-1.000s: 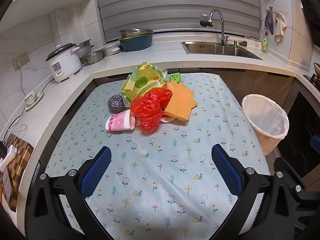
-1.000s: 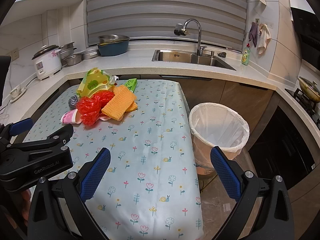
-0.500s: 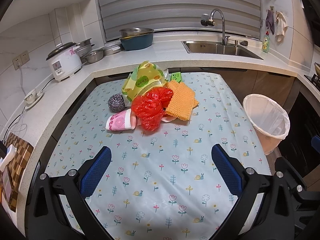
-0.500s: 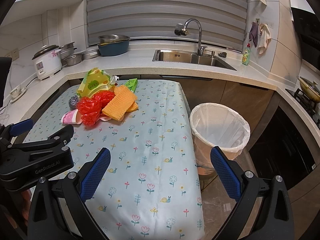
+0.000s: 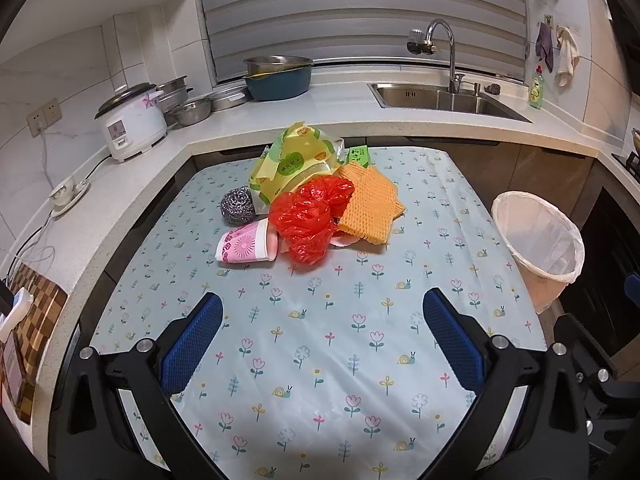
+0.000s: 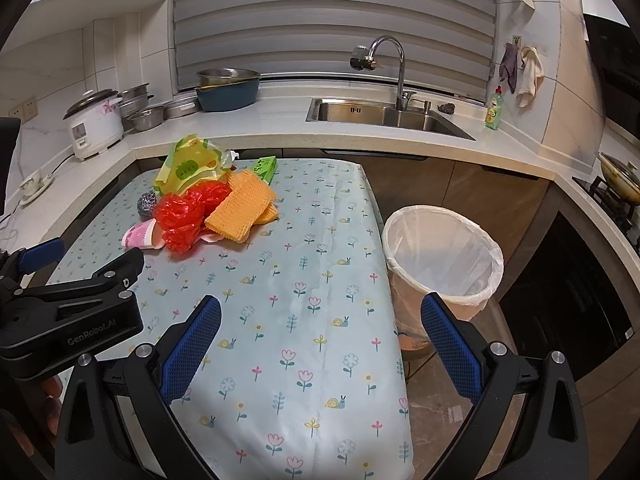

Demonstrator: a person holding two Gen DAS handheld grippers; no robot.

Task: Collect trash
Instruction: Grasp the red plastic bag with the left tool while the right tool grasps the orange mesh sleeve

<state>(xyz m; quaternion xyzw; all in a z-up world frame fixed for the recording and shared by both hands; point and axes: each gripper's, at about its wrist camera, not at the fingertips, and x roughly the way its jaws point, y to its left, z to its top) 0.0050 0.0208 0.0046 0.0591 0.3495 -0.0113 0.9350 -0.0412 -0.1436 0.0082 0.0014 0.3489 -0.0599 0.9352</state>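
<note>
A pile of trash lies at the far middle of the flowered table (image 5: 320, 340): a red plastic bag (image 5: 310, 216), a pink paper cup (image 5: 246, 245) on its side, a steel scourer (image 5: 238, 205), a yellow-green wrapper (image 5: 294, 164), orange waffle cloths (image 5: 370, 204) and a small green box (image 5: 358, 156). A lined waste bin (image 5: 538, 236) stands on the floor right of the table; it also shows in the right wrist view (image 6: 442, 252). My left gripper (image 5: 322, 336) is open and empty, short of the pile. My right gripper (image 6: 320, 340) is open and empty above the table's right edge.
A counter wraps the back and left with a rice cooker (image 5: 132, 122), steel pots (image 5: 188, 106), a blue basin (image 5: 278, 78) and a sink (image 5: 444, 98) with tap. A stove with a pan (image 6: 618, 178) is at far right. The left gripper's body (image 6: 68, 312) shows in the right wrist view.
Both grippers have drifted very slightly forward; the pile and bin sit a touch nearer in view. Nothing was grasped or moved.
</note>
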